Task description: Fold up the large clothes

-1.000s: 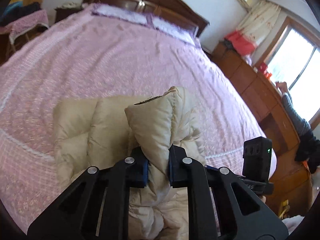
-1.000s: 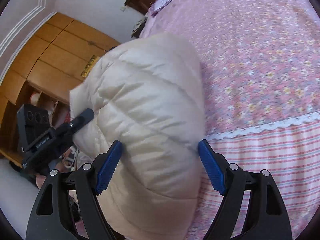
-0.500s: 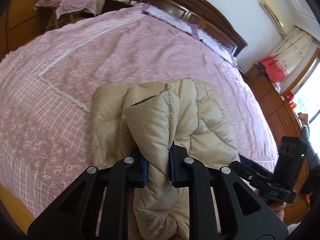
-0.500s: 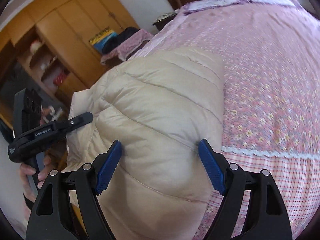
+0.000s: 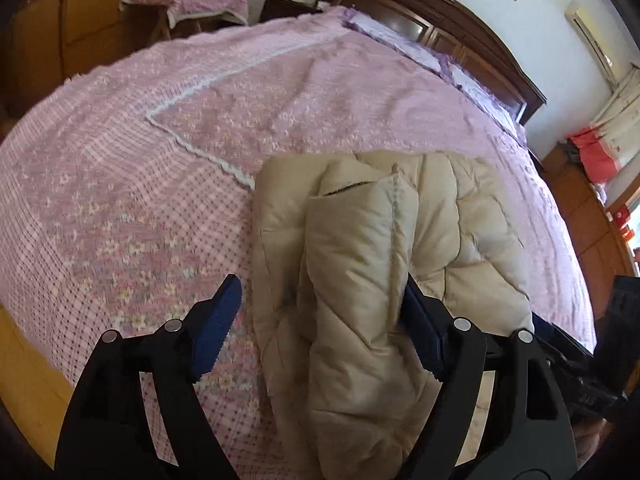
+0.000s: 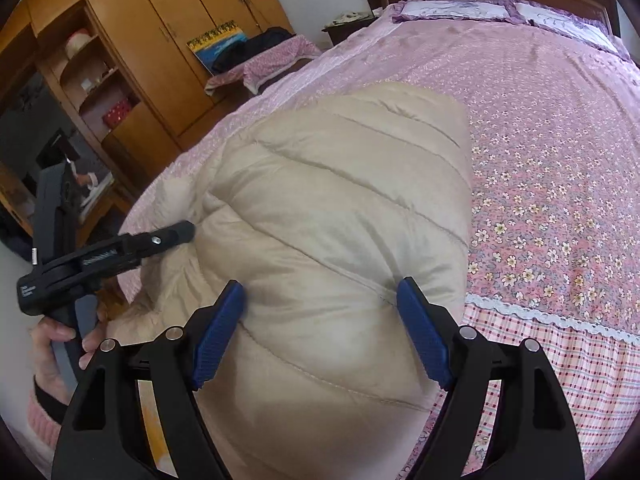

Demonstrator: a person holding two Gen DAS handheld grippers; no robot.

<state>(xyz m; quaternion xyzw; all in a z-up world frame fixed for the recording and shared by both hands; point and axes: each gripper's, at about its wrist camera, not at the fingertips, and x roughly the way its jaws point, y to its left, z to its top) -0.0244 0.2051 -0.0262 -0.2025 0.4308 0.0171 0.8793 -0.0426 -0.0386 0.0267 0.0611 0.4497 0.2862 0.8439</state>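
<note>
A cream quilted puffer jacket (image 5: 372, 248) lies folded in a thick bundle near the front edge of the pink bed (image 5: 168, 168). My left gripper (image 5: 320, 316) is open, its jaws wide apart around a raised fold of the jacket. In the right wrist view the jacket (image 6: 344, 200) fills the middle. My right gripper (image 6: 320, 312) is open, its blue pads resting against the jacket's near side. The left gripper (image 6: 172, 236) shows at the jacket's left edge in that view.
The bed has a pink flowered cover with a white lace strip (image 6: 560, 316) and pillows by a dark headboard (image 5: 440, 24). Wooden wardrobes (image 6: 160, 52) and a covered side table (image 6: 272, 64) stand to the left. A wooden dresser (image 5: 592, 232) stands on the right.
My left gripper has opened and let go of the jacket fold, which still stands between its jaws. Both cameras have tilted lower toward the bed. The right gripper stays open on the jacket.
</note>
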